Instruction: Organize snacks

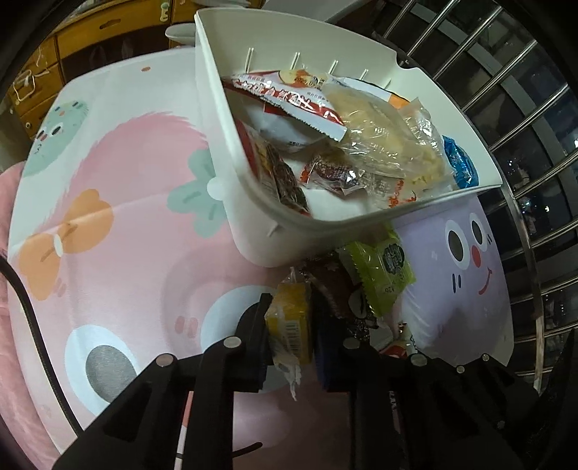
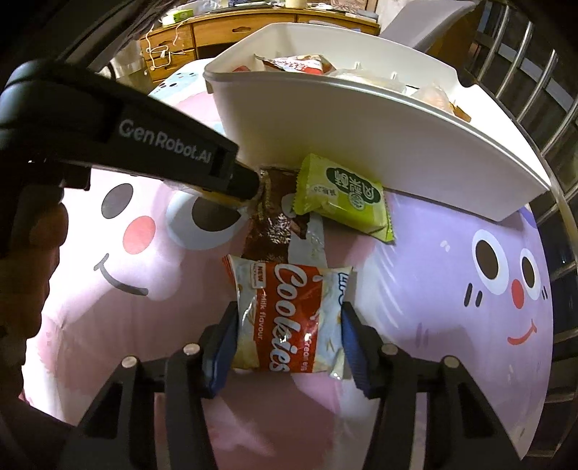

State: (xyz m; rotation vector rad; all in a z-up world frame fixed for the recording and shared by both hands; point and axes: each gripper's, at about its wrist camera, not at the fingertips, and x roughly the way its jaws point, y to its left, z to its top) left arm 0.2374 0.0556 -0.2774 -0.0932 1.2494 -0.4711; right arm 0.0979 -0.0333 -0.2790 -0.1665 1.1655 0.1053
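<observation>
Filling up already, the white bin (image 1: 253, 202) in the upper middle of the left wrist frame holds a heap of packets, among them a red-and-white sachet (image 1: 289, 97), a clear bag of pale crisps (image 1: 383, 133) and a blue wrapper (image 1: 458, 162), so most of the sorting looks done. Low in that frame the left claw (image 1: 290, 332) is clamped on a yellow snack packet (image 1: 290, 325), which sits just short of the bin's near wall and seems bound for it. Low in the right wrist frame, the right claw (image 2: 285, 336) has its fingers set either side of a Cookies packet (image 2: 289, 318) lying on the cartoon-printed worktop (image 2: 451, 325); they seem to touch its edges, but a firm grip cannot be told. Left outside, at the frame's centre, are a green packet (image 2: 343, 199) propped against the bin wall and a dark brown foil packet (image 2: 271, 220) half beneath it. That tall wall stands in the way, so each packet probably needs lifting over the rim. Wooden drawers (image 2: 224, 32) stand at the upper left and metal railings (image 1: 505, 72) run down the right edge.
</observation>
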